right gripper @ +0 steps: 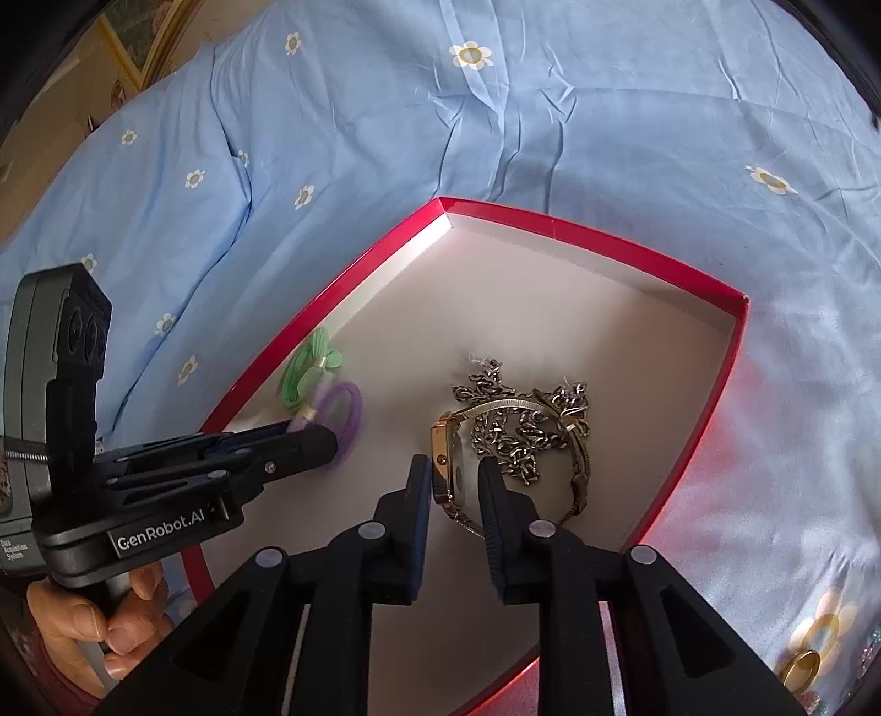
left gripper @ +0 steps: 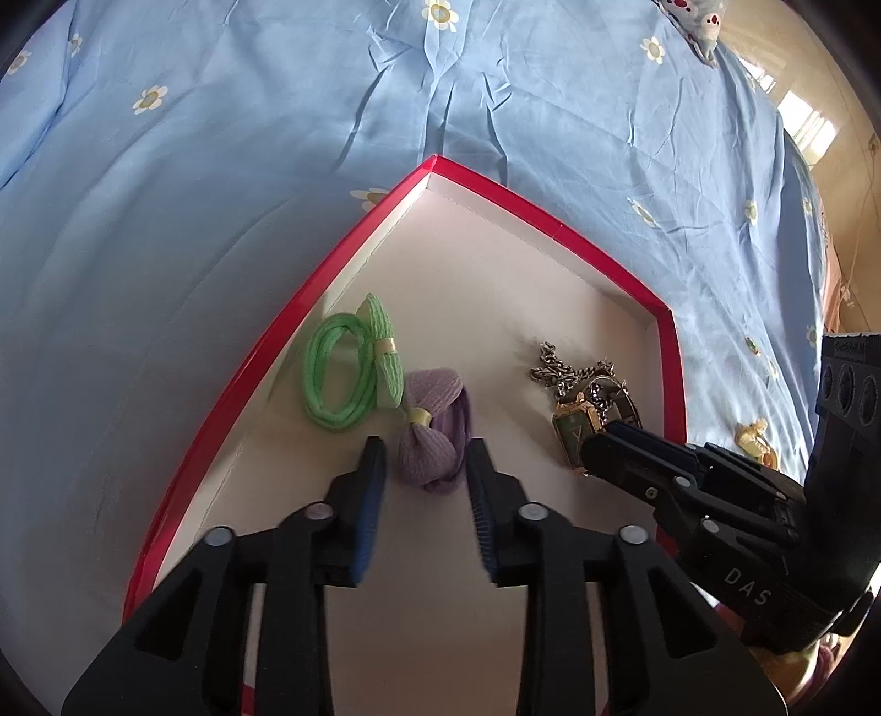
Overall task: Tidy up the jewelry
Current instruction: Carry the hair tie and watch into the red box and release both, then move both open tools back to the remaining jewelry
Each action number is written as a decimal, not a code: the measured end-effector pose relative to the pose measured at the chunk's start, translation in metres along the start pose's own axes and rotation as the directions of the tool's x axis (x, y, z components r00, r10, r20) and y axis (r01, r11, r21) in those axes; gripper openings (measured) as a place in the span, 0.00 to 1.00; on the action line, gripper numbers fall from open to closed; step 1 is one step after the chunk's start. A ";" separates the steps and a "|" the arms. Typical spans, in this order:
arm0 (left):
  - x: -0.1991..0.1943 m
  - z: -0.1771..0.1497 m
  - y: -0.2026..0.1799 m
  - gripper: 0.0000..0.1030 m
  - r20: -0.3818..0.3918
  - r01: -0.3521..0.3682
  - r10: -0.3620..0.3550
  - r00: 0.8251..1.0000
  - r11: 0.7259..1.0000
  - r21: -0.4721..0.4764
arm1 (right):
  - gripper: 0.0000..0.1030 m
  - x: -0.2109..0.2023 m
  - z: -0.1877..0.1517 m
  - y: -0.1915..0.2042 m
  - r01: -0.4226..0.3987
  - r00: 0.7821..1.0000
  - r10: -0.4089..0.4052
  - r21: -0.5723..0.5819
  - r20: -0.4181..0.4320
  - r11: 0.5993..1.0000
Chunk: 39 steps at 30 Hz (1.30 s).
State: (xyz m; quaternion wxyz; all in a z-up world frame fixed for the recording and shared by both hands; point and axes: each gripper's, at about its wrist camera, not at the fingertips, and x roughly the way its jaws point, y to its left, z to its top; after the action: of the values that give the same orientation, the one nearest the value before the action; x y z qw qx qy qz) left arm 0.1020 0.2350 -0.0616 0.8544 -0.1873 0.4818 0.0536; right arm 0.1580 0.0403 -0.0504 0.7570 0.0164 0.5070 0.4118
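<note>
A red box (left gripper: pixel 231 385) (right gripper: pixel 710 418) with a white floor lies on the blue bedsheet. Inside it are a green bow hair tie (left gripper: pixel 352 374) (right gripper: pixel 311 366), a purple bow hair tie (left gripper: pixel 435 435) (right gripper: pixel 344 410), a gold watch with a green face (left gripper: pixel 572 435) (right gripper: pixel 449 468) and a silver chain (left gripper: pixel 567 369) (right gripper: pixel 512 429). My left gripper (left gripper: pixel 424 457) is open, its fingers on either side of the purple hair tie. My right gripper (right gripper: pixel 451 468) is open, its fingers on either side of the watch case; I cannot tell if they touch it.
The flowered blue sheet (left gripper: pixel 220 165) surrounds the box. A gold ring (right gripper: pixel 801 666) lies on the sheet at the lower right, and a yellow trinket (left gripper: pixel 754 440) lies right of the box. A patterned pillow corner (left gripper: pixel 699 22) is at the far top.
</note>
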 end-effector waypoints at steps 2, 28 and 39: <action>-0.004 -0.001 -0.001 0.32 0.007 -0.011 0.011 1.000 1.000 0.004 | 0.28 -0.004 0.000 -0.002 -0.005 1.000 0.005 0.009 0.011 1.000; -0.047 -0.041 -0.050 0.49 0.063 0.061 -0.063 0.996 0.998 0.031 | 0.45 -0.109 -0.040 -0.031 0.023 0.989 -0.034 0.077 0.140 0.997; -0.051 -0.059 -0.097 0.55 0.037 0.095 -0.100 0.994 0.989 0.117 | 0.51 -0.154 -0.075 -0.063 0.079 0.979 -0.103 0.139 0.174 0.987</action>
State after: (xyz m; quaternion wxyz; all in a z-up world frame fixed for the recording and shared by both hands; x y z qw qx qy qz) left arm 0.0543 0.1280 -0.0204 0.8755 -0.1598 0.4558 -0.0121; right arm 0.1151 -0.1295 0.0013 0.8152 0.0803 0.4626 0.3391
